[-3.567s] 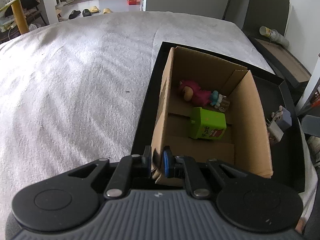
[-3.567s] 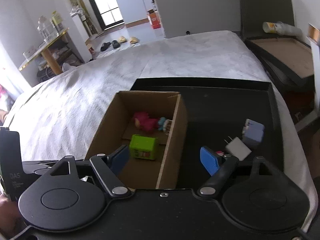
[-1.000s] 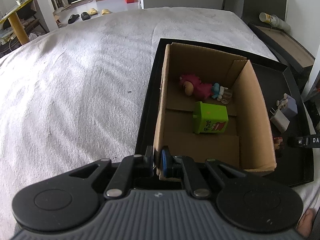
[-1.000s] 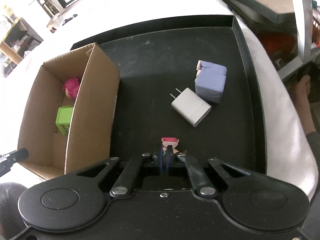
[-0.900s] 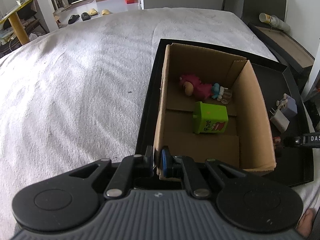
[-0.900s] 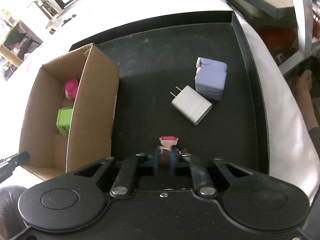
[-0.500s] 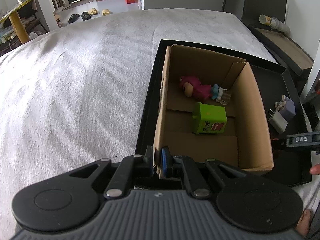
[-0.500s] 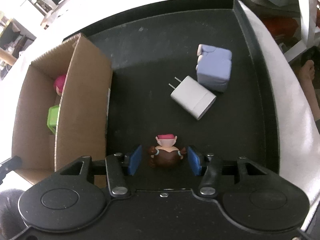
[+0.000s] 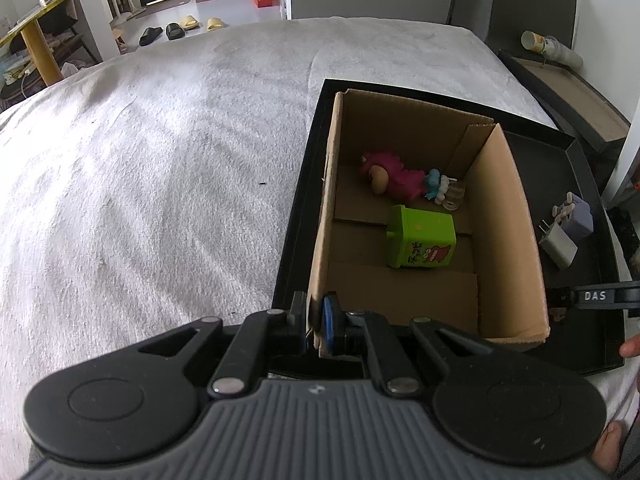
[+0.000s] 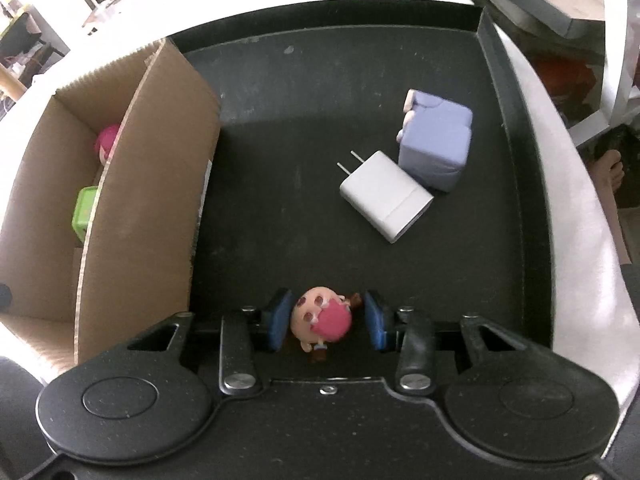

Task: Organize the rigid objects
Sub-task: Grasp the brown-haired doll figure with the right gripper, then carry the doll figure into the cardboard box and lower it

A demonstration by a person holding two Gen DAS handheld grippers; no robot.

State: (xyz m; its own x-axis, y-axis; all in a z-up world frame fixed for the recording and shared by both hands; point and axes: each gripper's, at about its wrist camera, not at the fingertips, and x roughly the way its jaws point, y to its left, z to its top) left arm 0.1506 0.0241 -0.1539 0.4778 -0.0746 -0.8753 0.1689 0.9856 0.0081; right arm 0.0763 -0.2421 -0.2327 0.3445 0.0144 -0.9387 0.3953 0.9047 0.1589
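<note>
left tongs (image 9: 314,322) clamped on cardboard box (image 9: 508,216) near wall, bottom centre | right tongs (image 10: 326,322) just closing, doll figurine (image 10: 320,320) between pads, left pad touching, right gap | figurine bottom centre on black tray (image 10: 280,200)

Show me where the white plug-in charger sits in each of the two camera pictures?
Left wrist view: white charger lies at the far right, on the black tray, right of the cardboard box.
Right wrist view: white charger lies right of centre, prongs pointing up-left.
Shared landmark: the lilac block touching it, also seen just behind it in the left view.
</note>
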